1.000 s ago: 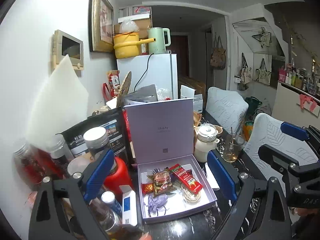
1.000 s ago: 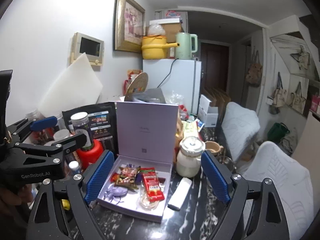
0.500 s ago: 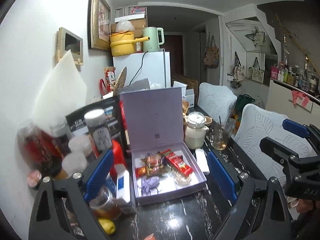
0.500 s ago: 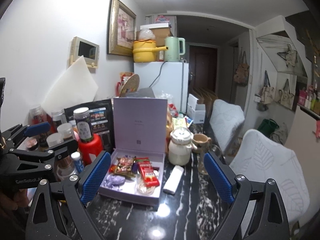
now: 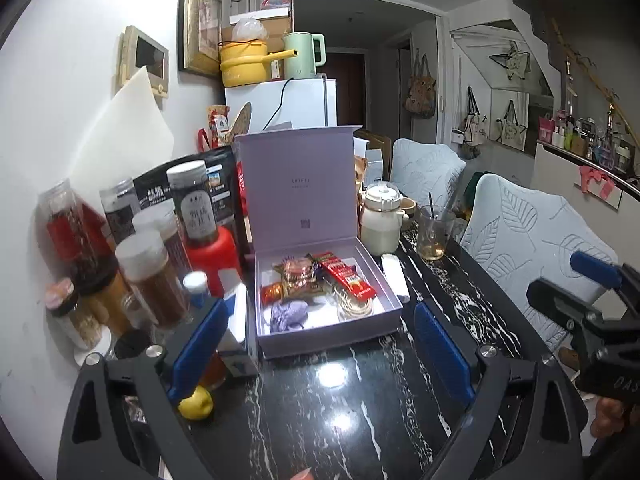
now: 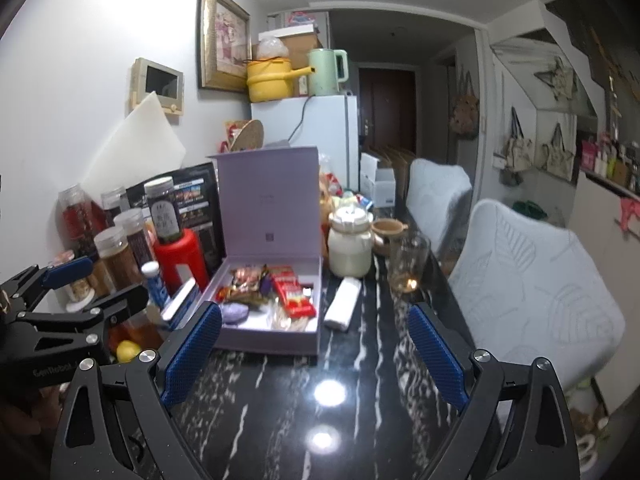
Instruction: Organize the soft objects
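An open lilac box (image 5: 384, 280) with its lid raised sits on the black marble table (image 5: 340, 420). It holds a purple soft hair tie (image 5: 288, 314), a gold snack packet (image 5: 298, 276), red packets (image 5: 346, 276) and a clear ring item (image 5: 354, 306). The box also shows in the right wrist view (image 6: 276, 338), with the purple hair tie (image 6: 234, 313) inside. My left gripper (image 5: 320, 350) is open and empty, short of the box. My right gripper (image 6: 314, 354) is open and empty, in front of the box.
Jars and bottles (image 5: 148, 276) crowd the table's left side, with a red container (image 5: 210, 252) and a small lemon (image 5: 196, 402). A white jar (image 5: 380, 220), a glass (image 5: 434, 232) and a white packet (image 5: 394, 276) stand right of the box. Padded chairs (image 5: 532, 236) line the right.
Both grippers have drawn back from the box and risen; the box looks smaller and more bare table shows in front. Both stay open and empty.
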Available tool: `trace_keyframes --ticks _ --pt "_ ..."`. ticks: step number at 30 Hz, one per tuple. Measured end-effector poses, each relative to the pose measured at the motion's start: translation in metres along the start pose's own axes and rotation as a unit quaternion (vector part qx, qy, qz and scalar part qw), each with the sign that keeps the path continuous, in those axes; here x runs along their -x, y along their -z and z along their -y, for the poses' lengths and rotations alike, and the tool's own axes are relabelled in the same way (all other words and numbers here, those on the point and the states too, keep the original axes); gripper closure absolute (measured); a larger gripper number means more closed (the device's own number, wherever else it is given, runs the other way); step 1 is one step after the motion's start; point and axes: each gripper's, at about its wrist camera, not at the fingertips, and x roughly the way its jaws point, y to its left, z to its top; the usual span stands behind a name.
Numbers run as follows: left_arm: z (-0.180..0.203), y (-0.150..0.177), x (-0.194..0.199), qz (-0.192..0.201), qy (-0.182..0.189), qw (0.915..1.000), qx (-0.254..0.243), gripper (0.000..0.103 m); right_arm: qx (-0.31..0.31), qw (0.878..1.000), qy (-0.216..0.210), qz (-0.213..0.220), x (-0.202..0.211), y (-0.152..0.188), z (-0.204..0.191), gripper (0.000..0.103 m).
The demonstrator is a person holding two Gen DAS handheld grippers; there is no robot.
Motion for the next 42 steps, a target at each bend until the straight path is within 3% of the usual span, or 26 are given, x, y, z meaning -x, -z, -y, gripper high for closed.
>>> trace_keyframes --ticks 11,42 --pt "0.001 0.025 -0.003 -0.031 0.01 0.9993 0.018 0.008 -0.003 1.0 -0.01 -0.024 0.004 0.031 -0.005 0.008" --pt "0.001 0.031 -0.022 -0.058 0.014 0.998 0.019 0.008 0.003 0.999 0.002 -0.043 -0.013 0.034 -0.003 0.008"
